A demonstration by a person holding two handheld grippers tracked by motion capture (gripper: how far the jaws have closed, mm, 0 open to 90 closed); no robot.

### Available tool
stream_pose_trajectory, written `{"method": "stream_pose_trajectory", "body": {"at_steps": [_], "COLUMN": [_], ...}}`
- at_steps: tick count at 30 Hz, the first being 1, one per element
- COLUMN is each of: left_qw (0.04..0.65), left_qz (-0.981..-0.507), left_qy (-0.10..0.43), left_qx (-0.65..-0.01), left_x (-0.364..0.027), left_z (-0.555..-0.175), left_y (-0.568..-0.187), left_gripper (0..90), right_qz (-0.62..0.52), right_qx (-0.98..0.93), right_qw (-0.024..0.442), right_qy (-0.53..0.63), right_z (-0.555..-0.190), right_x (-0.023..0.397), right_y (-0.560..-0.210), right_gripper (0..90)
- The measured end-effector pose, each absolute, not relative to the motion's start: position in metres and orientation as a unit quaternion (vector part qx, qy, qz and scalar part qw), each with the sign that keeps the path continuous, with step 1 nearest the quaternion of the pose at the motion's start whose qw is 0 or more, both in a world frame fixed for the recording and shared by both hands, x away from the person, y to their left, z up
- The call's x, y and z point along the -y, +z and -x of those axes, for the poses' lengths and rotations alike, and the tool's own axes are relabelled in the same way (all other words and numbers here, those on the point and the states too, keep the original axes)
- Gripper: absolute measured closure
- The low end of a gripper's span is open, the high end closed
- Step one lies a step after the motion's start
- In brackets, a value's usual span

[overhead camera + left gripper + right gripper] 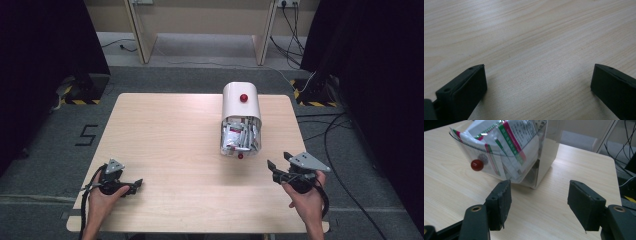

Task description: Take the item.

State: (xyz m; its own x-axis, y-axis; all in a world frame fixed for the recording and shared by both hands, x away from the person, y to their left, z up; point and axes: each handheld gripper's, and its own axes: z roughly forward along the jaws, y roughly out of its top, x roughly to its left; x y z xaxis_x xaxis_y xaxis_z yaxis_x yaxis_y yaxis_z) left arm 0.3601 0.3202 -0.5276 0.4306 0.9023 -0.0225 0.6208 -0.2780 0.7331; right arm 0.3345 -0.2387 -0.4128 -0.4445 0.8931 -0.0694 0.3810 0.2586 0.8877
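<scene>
**White box of packets untouched, both grippers empty**

Pale wood of the table (165, 150) carried one white box (241, 107) with a clear front drawer, standing toward the far right of the tabletop. The drawer (499, 157) was tipped open and stuffed with packets (509, 140), too many and too overlapped to count. Two red knobs showed, one on the box top (243, 98) and one on the drawer front (477, 165). Judging by this, nothing had been taken out and the whole job remained. The right gripper (539, 205) hovered just in front of the drawer, jaws apart with nothing between them. The left gripper (537, 82) rested low over bare wood at the near left, jaws wide apart and empty, well apart from the box.
</scene>
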Motion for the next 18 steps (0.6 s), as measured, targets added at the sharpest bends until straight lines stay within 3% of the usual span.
{"method": "stream_pose_trajectory", "body": {"at_steps": [18], "left_qw": [0.344], "left_qz": [-0.773], "left_qy": [0.205], "left_qx": [-0.493], "left_x": [-0.32], "left_z": [-0.36], "left_y": [-0.528], "left_gripper": [0.0], "right_qz": [-0.41], "right_qx": [-0.728], "right_qw": [0.309], "right_qy": [0.454], "right_z": [-0.334], "right_x": [0.219], "right_y": [-0.384], "right_gripper": [45.7]}}
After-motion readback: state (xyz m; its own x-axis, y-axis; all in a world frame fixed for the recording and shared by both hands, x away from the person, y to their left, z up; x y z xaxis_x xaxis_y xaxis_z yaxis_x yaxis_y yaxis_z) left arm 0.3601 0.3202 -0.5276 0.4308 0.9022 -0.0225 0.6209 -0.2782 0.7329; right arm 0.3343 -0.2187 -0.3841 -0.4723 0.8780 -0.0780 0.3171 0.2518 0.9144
